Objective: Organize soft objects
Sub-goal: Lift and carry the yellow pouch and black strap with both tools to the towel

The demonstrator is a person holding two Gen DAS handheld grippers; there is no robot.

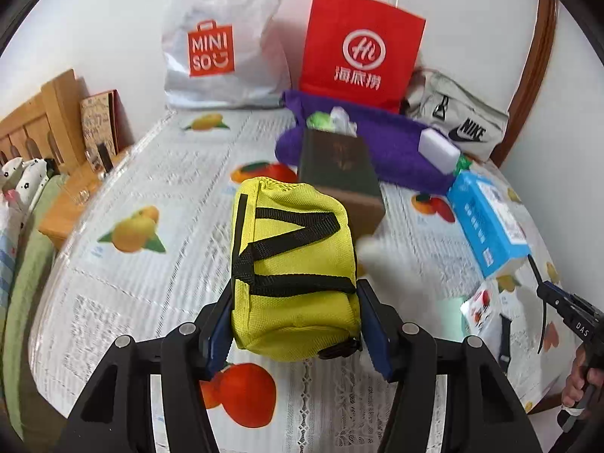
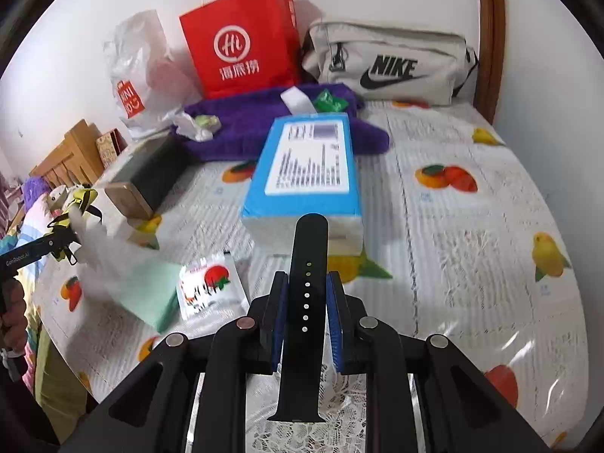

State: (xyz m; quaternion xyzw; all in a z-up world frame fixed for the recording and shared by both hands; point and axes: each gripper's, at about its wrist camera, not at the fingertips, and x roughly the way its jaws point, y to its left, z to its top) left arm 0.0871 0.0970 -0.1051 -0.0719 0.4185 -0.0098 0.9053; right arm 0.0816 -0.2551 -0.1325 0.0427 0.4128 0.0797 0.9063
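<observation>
Yellow pouch [image 1: 294, 271]: one, mesh fabric with black webbing straps; held clear above the surface [image 1: 158, 173], its near end pinched between the pads of the left gripper [image 1: 295, 324].
Watch strap [image 2: 307, 294]: one, black, perforated; held lengthwise in the right gripper [image 2: 306, 317], both blue pads pressed against its edges, far tip reaching toward the blue box [image 2: 307, 166].
Risk, pouch: grip sits at one end only; judged likely to sag or rotate out if swung fast, since the body compresses.
Risk, strap: thin and slick; could slide along the pads or twist flat, then drop among the clutter below.
Risk, path: green box [image 1: 339, 170] stands just beyond the pouch; a low carry could knock it.
Count, bags at the wall: three — white Miniso bag [image 1: 222, 37], red paper bag [image 1: 362, 45], grey Nike pouch [image 2: 389, 62].
Count, boxes: two, blue and green.
Count, other: one purple towel [image 1: 392, 143], one white sponge block [image 1: 439, 149] on it, one strawberry-print packet [image 2: 209, 287].
</observation>
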